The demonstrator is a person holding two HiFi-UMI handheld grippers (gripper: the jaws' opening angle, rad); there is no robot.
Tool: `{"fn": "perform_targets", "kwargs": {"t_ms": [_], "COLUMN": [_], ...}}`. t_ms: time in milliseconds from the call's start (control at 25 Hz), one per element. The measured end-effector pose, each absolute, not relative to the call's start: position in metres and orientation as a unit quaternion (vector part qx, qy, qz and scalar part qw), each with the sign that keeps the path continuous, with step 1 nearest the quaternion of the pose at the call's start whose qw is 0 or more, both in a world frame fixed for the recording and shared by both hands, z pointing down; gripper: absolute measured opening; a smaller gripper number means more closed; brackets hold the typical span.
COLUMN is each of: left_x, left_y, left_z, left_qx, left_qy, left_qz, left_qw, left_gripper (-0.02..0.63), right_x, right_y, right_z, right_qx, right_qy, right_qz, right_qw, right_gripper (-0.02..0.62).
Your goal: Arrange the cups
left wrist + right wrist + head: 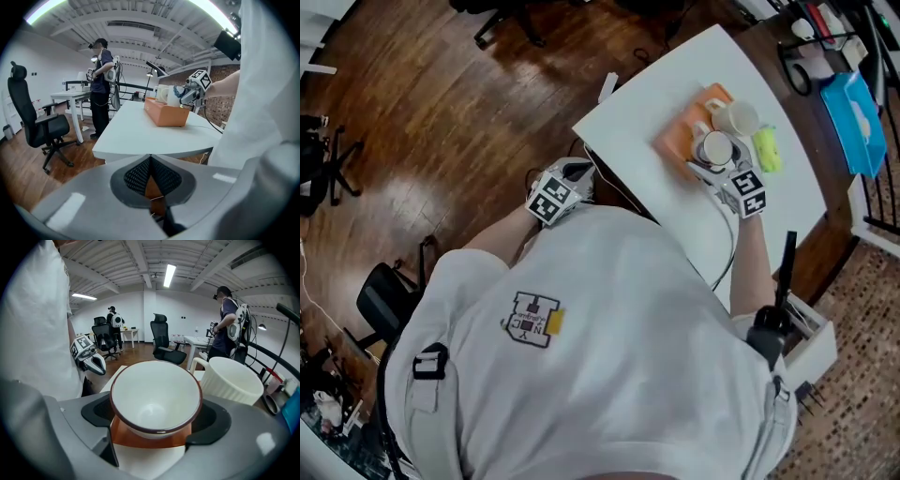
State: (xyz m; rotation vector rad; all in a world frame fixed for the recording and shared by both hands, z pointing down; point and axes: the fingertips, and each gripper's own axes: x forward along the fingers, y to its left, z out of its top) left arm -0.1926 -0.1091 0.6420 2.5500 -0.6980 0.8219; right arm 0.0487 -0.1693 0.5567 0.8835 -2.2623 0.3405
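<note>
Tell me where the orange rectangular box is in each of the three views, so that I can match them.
Head view: the orange rectangular box lies upper right on the white table.
Left gripper view: the box stands just above centre, on the table's far part.
Right gripper view: a strip of it shows low centre, under the white red-rimmed cup.
Shared landmark: the white ribbed mug standing on the box.

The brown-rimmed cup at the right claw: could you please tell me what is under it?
The brown-rimmed cup stands on an orange box on the white table; the box top beneath it is covered.
</note>
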Motion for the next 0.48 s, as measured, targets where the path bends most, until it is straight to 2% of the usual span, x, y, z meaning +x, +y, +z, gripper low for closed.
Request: {"fn": "perform_targets", "kwargs": {"t_ms": [480], "left_x": [-0.183], "left_y": [-0.113], "left_z": [0.640], "left_qx": [0.914], "left_qy": [-0.225], "left_qz": [0.288], "left_qw": [0.178], "left_gripper": [0.000], "right_x": [0.077], "right_y": [-0.150], "right_z": [0.536], "right_qx": [0.403], "right_qy": [-0.850], "right_qz": [0.135], "right_qw": [0.312], "right_gripper": [0.454]}}
